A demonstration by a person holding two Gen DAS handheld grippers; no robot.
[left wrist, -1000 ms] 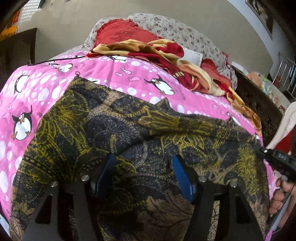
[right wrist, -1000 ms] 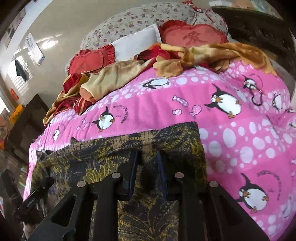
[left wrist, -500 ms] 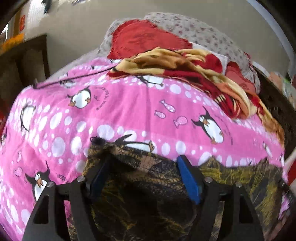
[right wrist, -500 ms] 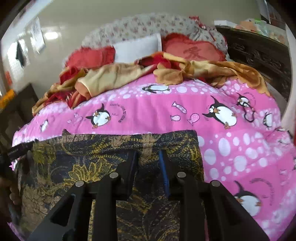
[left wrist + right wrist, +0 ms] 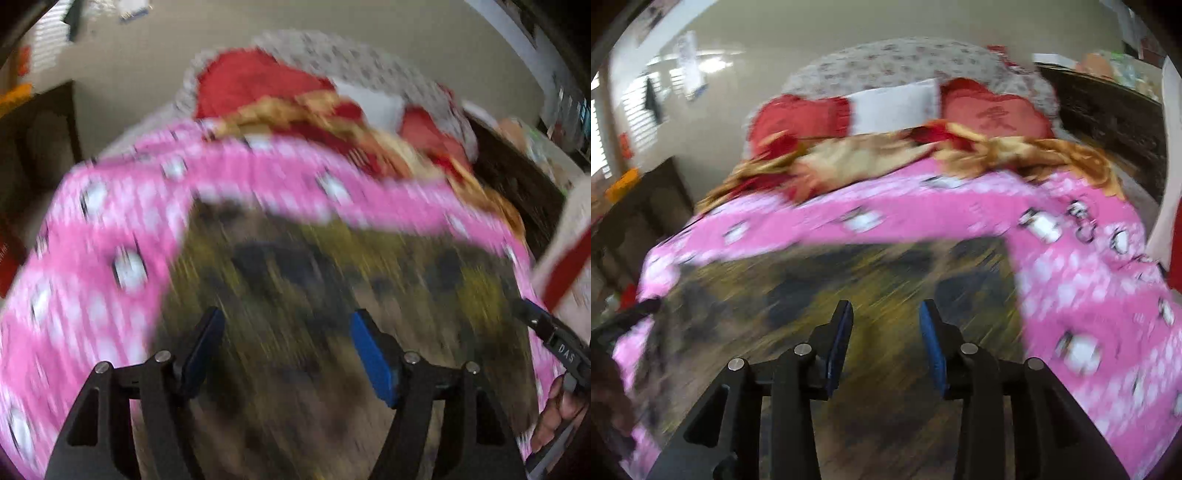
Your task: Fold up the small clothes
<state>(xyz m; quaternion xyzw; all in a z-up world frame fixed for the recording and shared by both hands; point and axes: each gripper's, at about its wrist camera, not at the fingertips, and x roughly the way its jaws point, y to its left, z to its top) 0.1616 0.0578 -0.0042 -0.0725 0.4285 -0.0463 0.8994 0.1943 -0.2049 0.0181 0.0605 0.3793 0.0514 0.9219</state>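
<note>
Dark floral garment (image 5: 827, 295) on pink bedspread (image 5: 1089, 295)

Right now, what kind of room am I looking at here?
Most likely a bedroom: a bed under a pink penguin-print cover, red cushions and a white pillow at its head, a dark patterned garment spread on it.

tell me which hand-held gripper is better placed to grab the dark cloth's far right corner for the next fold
Probably the right hand-held gripper. Its view shows the dark cloth ending just up and to the right of its opening jaws, with nothing between them. The left hand-held gripper sits nearer the cloth's left edge on the pink bedspread.
</note>
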